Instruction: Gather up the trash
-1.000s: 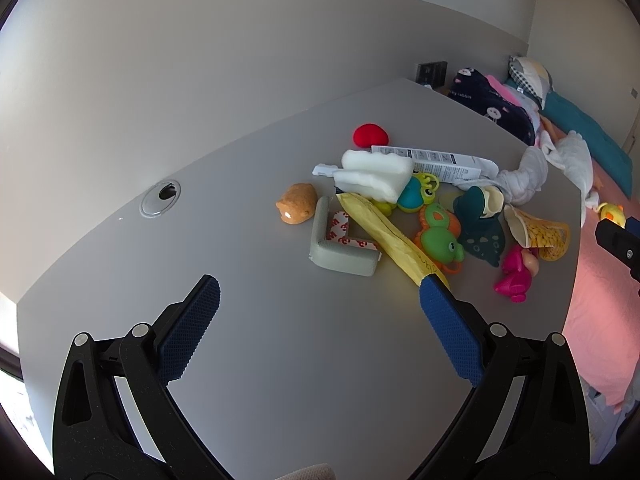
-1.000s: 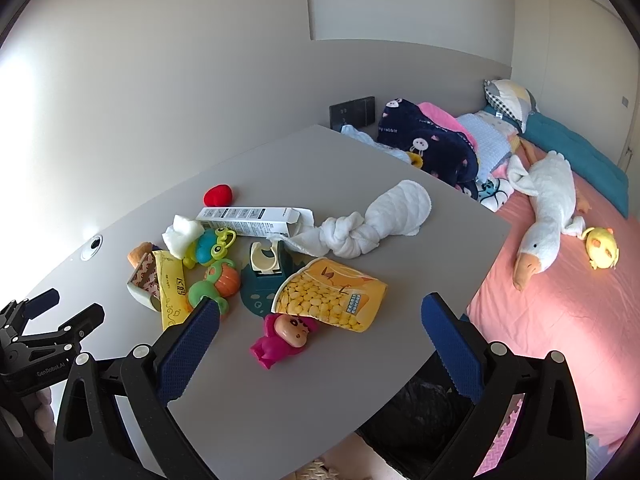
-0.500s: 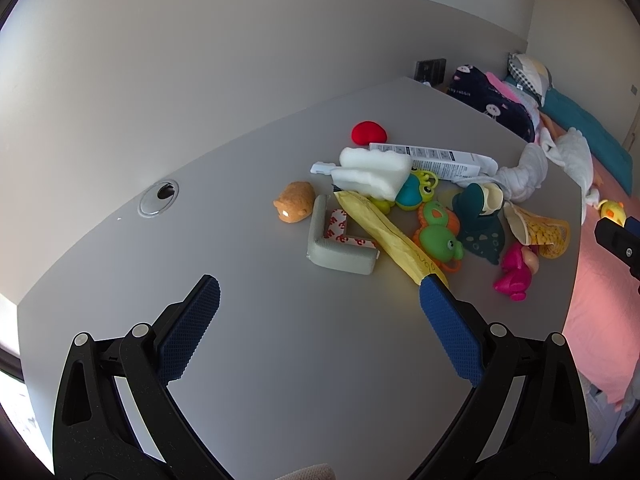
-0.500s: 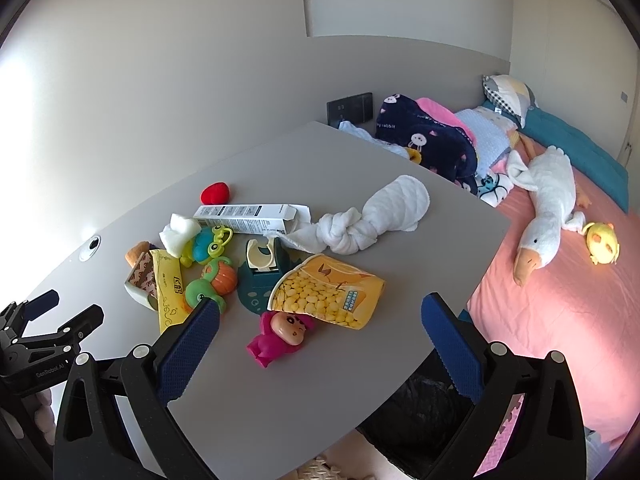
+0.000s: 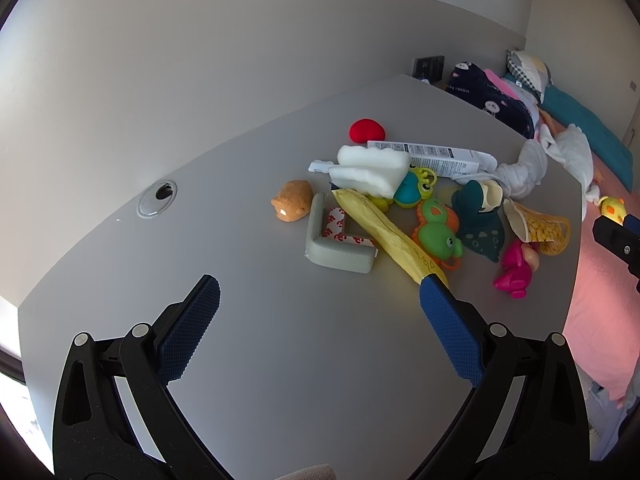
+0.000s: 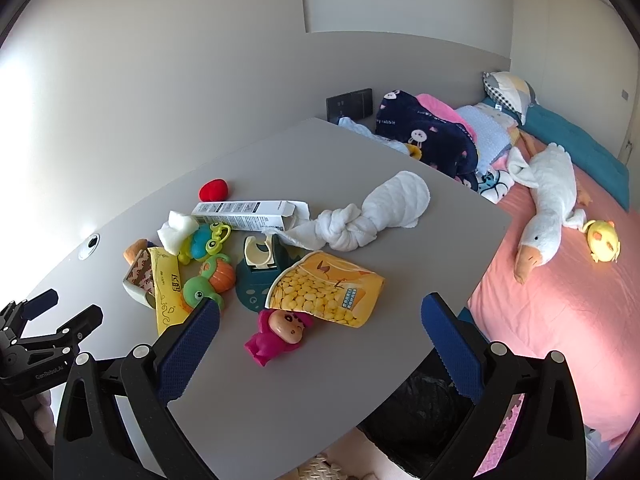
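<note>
A pile of litter and toys lies on the grey table. The litter includes a yellow corn snack bag, a long yellow wrapper, a white printed carton, white foam and a grey L-shaped foam corner. My left gripper hovers open over bare table, short of the pile. My right gripper is open above the table's near edge, just short of the snack bag. Neither holds anything.
Toys are mixed in: a red heart, green frogs, a pink figure, a teal holder and a knotted white towel. A black-lined bin stands under the table's edge. A pink bed lies to the right.
Both views have shifted only slightly toward the pile. Nothing on the table has moved, and both grippers have stayed open.
</note>
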